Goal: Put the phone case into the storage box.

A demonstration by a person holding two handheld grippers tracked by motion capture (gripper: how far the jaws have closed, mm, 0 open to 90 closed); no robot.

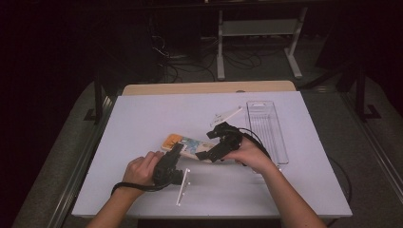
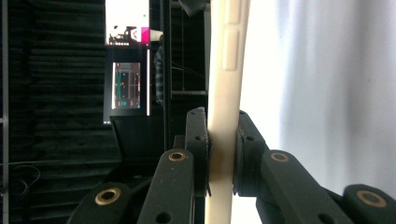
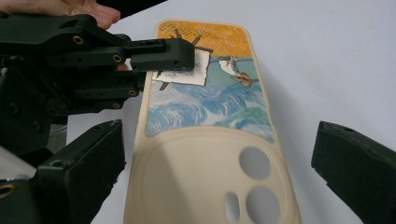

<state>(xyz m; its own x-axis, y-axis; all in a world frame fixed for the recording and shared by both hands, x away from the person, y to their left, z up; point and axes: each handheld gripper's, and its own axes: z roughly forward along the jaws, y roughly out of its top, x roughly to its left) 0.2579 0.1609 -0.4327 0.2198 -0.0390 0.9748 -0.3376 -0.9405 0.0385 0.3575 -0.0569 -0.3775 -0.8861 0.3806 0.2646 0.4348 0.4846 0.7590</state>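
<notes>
While both of the person's hands work near the middle of the white table (image 1: 142, 118), a clear plastic tray (image 1: 266, 124) lies empty off to the right side. Between the two grippers sits a cream phone case (image 3: 210, 154) with a painted sea-and-sky picture, lifted slightly above the tabletop. Clamped on its edge is the left gripper (image 2: 223, 154), jaws pressed against either side of the rim. At the camera-hole end, the right gripper (image 3: 219, 172) has its jaws spread wide apart, straddling the case without touching it. A thin white strip (image 1: 183, 186) lies near the left wrist.
</notes>
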